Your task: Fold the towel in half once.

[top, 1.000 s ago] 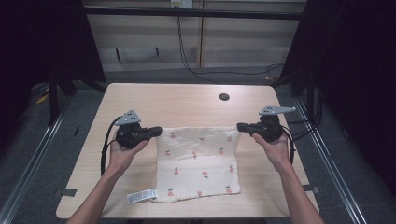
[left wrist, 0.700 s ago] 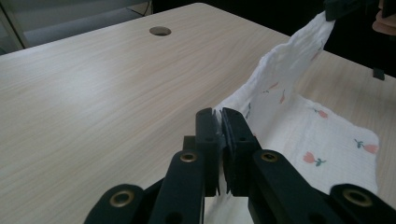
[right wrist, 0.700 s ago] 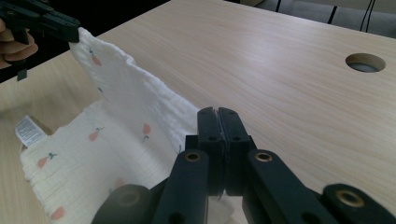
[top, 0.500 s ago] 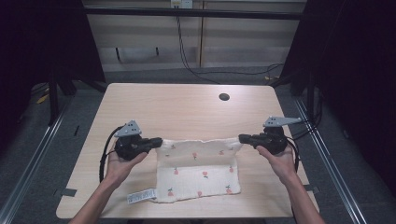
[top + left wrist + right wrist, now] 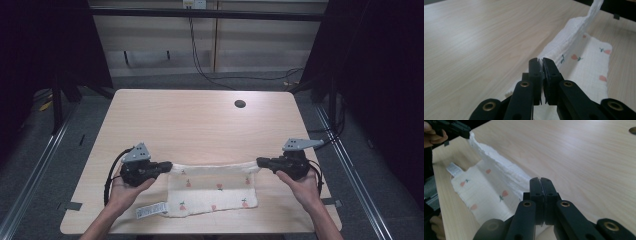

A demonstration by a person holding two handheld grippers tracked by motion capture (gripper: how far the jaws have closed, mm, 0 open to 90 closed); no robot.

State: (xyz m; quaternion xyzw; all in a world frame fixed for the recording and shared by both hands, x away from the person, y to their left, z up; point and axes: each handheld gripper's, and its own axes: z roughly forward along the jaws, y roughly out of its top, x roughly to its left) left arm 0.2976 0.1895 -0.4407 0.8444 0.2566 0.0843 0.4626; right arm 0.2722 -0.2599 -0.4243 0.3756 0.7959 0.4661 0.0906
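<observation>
A white cloth point(image 5: 212, 192) printed with small red fruit lies near the front edge of the wooden table point(image 5: 200, 125). Its far edge is lifted and stretched taut between both grippers, above the part lying flat. My left gripper point(image 5: 167, 165) is shut on the left corner; in the left gripper view the jaws point(image 5: 541, 62) pinch the cloth point(image 5: 584, 57) edge. My right gripper point(image 5: 260, 162) is shut on the right corner, and the right gripper view has its jaws point(image 5: 540, 181) closed on the cloth point(image 5: 496, 185). A white care label point(image 5: 151, 210) sticks out at the front left.
A round cable hole point(image 5: 240, 104) sits in the table's far right. Dark frame posts and curtains stand on both sides, with cables on the floor behind. Bare wood stretches across the far half of the table.
Both hands have drawn toward the table's front edge and slightly down, carrying the cloth's far edge over its near part. The grip on both corners has held.
</observation>
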